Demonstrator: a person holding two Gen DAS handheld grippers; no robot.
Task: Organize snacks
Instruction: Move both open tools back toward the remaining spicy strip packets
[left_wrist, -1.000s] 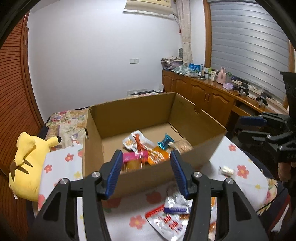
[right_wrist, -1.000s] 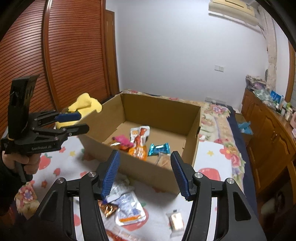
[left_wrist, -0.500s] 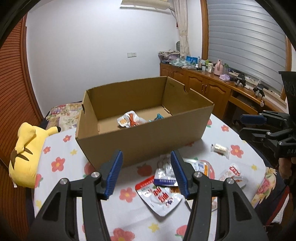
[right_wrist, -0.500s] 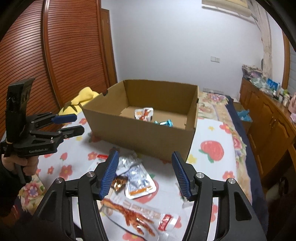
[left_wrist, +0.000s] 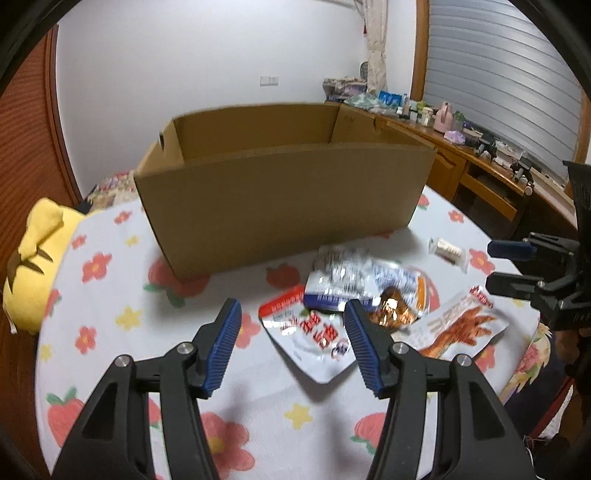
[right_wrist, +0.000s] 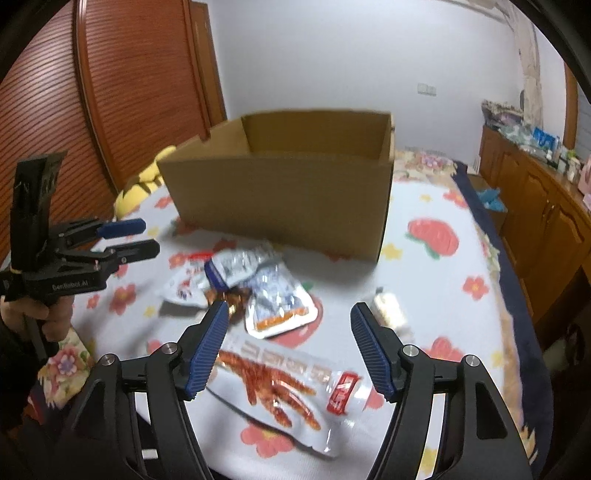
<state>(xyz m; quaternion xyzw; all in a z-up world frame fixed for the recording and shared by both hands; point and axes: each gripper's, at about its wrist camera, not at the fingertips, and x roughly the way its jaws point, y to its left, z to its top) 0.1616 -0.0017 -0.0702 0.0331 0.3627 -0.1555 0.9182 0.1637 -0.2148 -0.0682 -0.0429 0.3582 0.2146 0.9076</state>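
Both grippers hang over the flowered cloth, pointing down toward loose snack packets; neither holds anything. Left gripper: jaws opening, about half spread, nothing pressed between the pads; a white packet with red print lies just ahead, partly between the fingertips. Right gripper: jaws opening wider, empty; a long clear packet with a red chicken-foot picture lies directly below and between its fingers. Ahead of both, a silver-blue packet, an orange-edged packet and a shiny brown wrapper overlap in a heap; a small wrapped biscuit sits apart toward the right finger of the right gripper. The cardboard box stands beyond the heap, open-topped; its contents are hidden by the near wall. Risks, as judged: flat, slick packets may slide from the pads or be pinched together with the cloth; overlapping packets may lift as a pair and drop one; the two grippers work close together and could collide; a low carry could catch the box's near wall.
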